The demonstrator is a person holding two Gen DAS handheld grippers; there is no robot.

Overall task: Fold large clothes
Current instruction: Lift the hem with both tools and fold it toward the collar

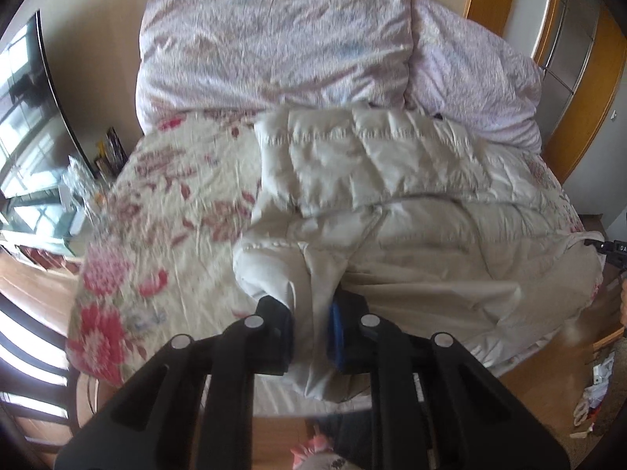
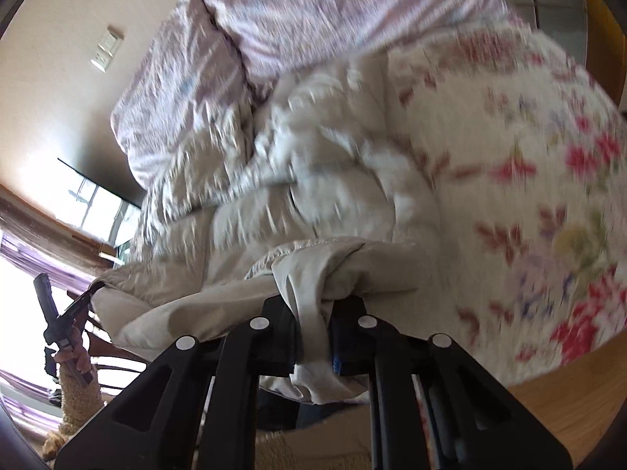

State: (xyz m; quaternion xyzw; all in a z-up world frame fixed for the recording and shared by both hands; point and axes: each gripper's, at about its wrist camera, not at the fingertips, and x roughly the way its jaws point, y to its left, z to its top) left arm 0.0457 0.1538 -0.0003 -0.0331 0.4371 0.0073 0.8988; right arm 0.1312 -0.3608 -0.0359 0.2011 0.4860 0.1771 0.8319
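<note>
A cream quilted puffer jacket point(image 1: 392, 196) lies spread on a bed with a floral sheet point(image 1: 156, 211). My left gripper point(image 1: 312, 337) is shut on a bunched corner of the jacket at the bed's near edge. In the right wrist view the same jacket point(image 2: 298, 180) lies rumpled, and my right gripper point(image 2: 313, 340) is shut on another bunch of its hem. The other gripper point(image 2: 58, 325) shows at the far left of that view, holding the jacket's opposite corner. The right wrist view is tilted and blurred.
Two lilac pillows point(image 1: 274, 43) lie at the head of the bed against the wall. A television point(image 1: 27, 109) stands on the left with clutter beside it. A wooden door frame point(image 1: 580, 90) is on the right. The wooden floor point(image 1: 548, 399) holds small items.
</note>
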